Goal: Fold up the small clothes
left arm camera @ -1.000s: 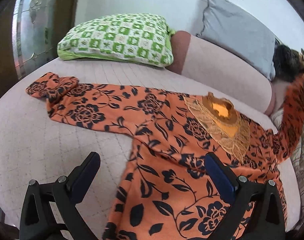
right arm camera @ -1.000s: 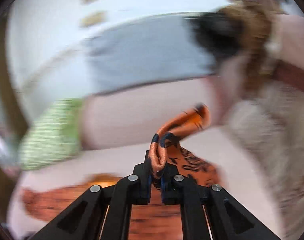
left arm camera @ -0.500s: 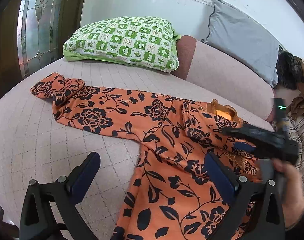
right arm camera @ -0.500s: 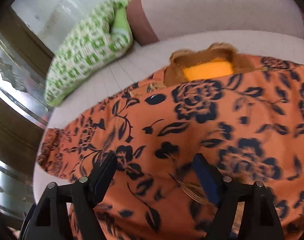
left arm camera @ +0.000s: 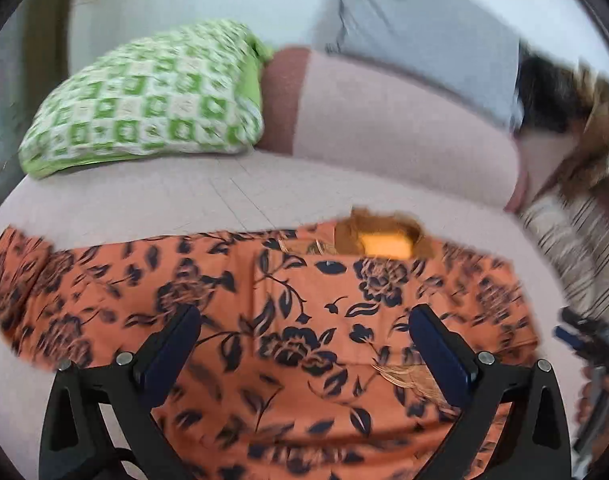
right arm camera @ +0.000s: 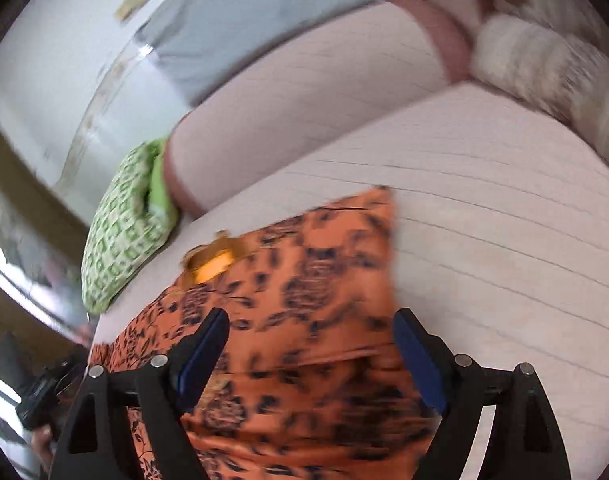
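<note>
An orange garment with a black flower print [left arm camera: 304, 320] lies flat on the pink quilted sofa seat [left arm camera: 184, 192], its gold-trimmed neckline [left arm camera: 384, 236] toward the backrest. Its right sleeve lies folded across the chest. My left gripper [left arm camera: 304, 340] is open and empty, hovering over the chest. My right gripper [right arm camera: 308, 344] is open and empty over the garment [right arm camera: 304, 280], near its folded right edge. The right gripper also shows at the right edge of the left wrist view [left arm camera: 584, 340]. Both views are motion-blurred.
A green checked pillow [left arm camera: 144, 96] lies at the back left against the pink backrest [left arm camera: 384, 120]. A grey cushion [left arm camera: 416, 28] leans above it. Striped fabric [left arm camera: 576, 248] and dark and brown items [left arm camera: 552, 96] sit at the right end.
My right gripper laid the right sleeve over the chest, let go of it and opened, then drew back to the right. My left gripper has moved forward over the garment.
</note>
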